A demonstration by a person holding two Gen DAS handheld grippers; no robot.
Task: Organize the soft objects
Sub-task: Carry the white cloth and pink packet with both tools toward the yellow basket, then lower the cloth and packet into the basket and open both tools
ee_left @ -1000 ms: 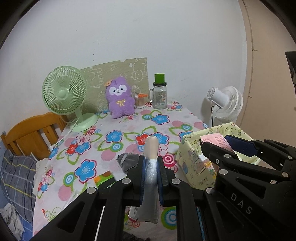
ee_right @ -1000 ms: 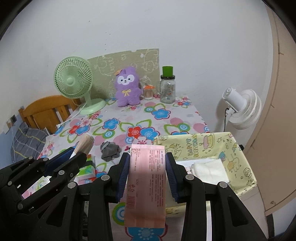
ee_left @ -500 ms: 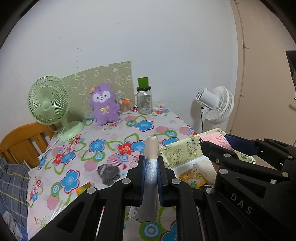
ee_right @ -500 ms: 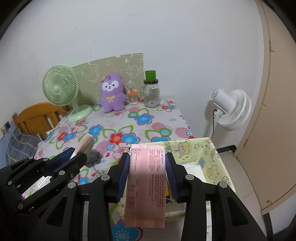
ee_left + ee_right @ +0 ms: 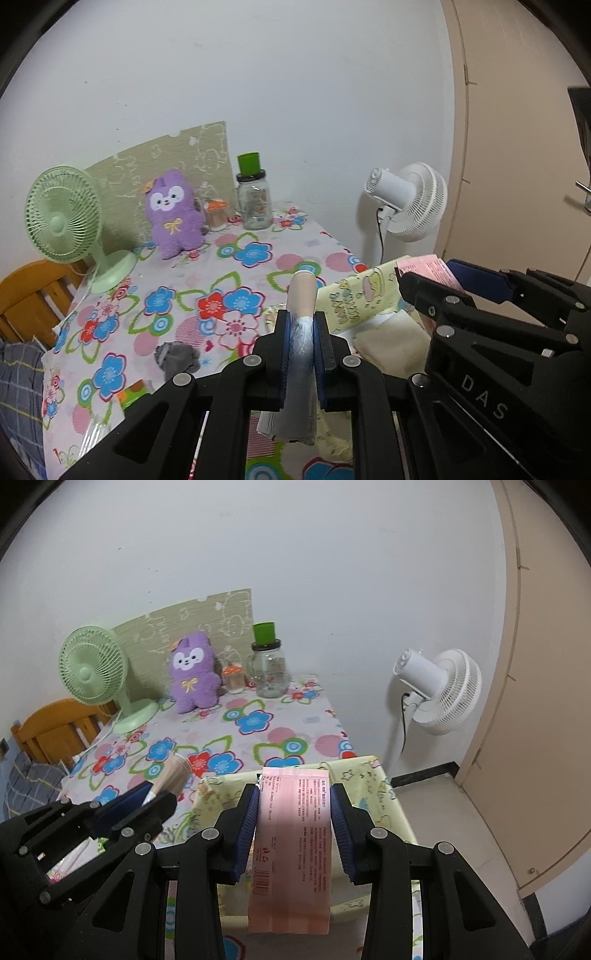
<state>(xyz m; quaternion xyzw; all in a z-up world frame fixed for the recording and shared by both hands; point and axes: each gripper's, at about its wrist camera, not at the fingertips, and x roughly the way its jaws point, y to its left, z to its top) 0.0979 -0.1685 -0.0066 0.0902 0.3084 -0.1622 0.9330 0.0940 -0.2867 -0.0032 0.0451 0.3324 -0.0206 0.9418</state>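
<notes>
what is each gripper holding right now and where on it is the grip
Left gripper pinches a beige roll in clear wrap around its middle. Right gripper holds a pink packet by its two long side edges.

Black angular left gripper [image 5: 300, 332], blue-padded fingers [image 5: 283, 350], silver screws (lettering "DAS")

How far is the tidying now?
Done: a folded white cloth already lies in the yellow fabric bin. In hand: the left tool grips a rolled pack, and the right tool grips a pink packet. Left: the grey sock on the table.
</notes>
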